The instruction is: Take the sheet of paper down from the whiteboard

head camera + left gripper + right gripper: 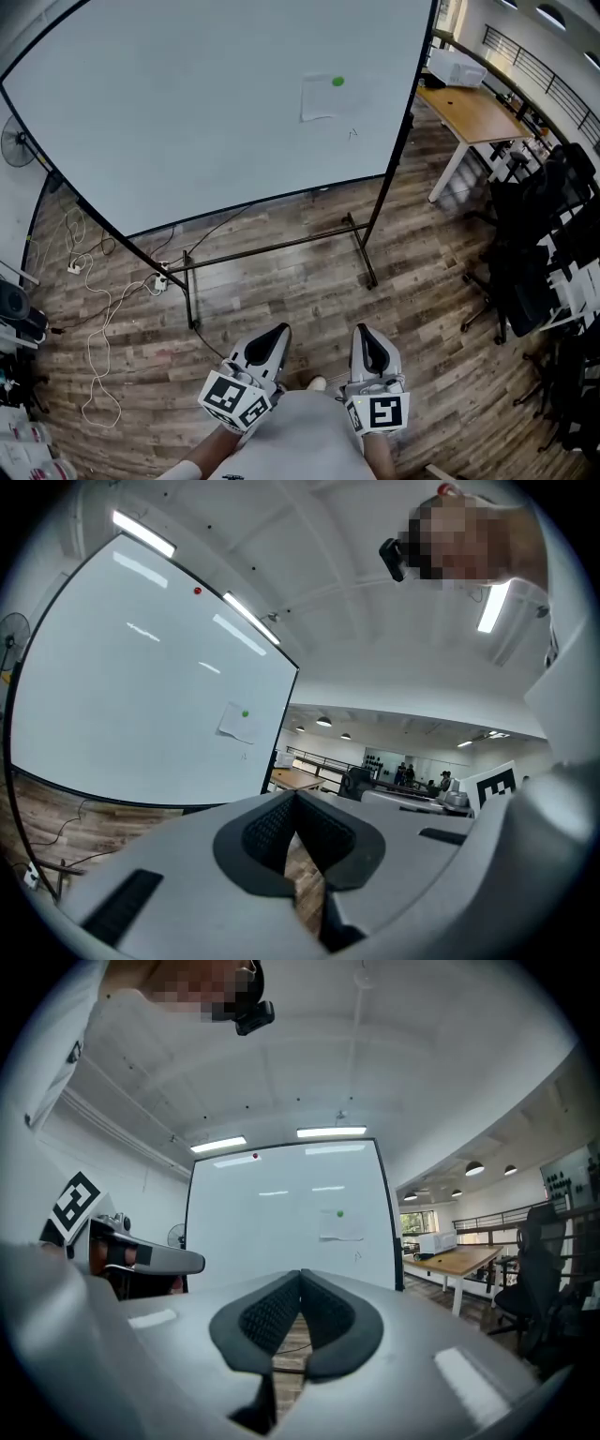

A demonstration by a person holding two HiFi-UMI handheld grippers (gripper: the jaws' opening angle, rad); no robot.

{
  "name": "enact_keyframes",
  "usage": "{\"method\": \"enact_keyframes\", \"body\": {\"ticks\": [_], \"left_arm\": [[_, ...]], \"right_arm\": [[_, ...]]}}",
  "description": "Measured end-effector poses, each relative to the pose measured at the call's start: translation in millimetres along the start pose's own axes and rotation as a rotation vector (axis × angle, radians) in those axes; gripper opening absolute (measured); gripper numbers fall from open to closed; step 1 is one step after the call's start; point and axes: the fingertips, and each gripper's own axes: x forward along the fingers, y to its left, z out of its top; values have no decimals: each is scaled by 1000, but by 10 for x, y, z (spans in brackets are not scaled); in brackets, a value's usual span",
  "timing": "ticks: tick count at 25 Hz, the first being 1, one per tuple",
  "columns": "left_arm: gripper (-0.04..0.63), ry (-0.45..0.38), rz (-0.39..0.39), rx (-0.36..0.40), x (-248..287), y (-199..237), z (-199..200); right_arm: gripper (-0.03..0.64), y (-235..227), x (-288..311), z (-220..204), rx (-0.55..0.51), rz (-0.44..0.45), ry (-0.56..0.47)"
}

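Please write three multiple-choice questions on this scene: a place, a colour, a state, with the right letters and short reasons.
1. Where on the whiteboard is the sheet of paper?
A) right half
B) left edge
C) floor below
2. Which colour has the magnet on the sheet?
A) blue
B) green
C) black
3. How are the right hand-held gripper's jaws?
A) closed on the sheet
B) wide open
C) shut, empty
1 A: it hangs near the board's right edge.
2 B: a green dot sits at its top.
3 C: the pads meet with nothing between.
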Motion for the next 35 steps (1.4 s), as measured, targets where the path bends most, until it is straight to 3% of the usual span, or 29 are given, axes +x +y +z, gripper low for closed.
{"method": "enact_keyframes", "body": {"ticks": [10,17,25,35], "left_arm": [[6,13,-8,14,274,-136,-46],[6,9,-15,-5,589,55,96],[6,4,-26,-16,1379,622,289],[6,5,-56,-17,2486,1566,849]], "right_arm": [[11,-228,-14,-105,-10,16,7],[11,-419,327,-83,-11,13,11],[11,-874,1164,-185,-41,12,47],[11,-1262,2559,84,-22,-31,28]]}}
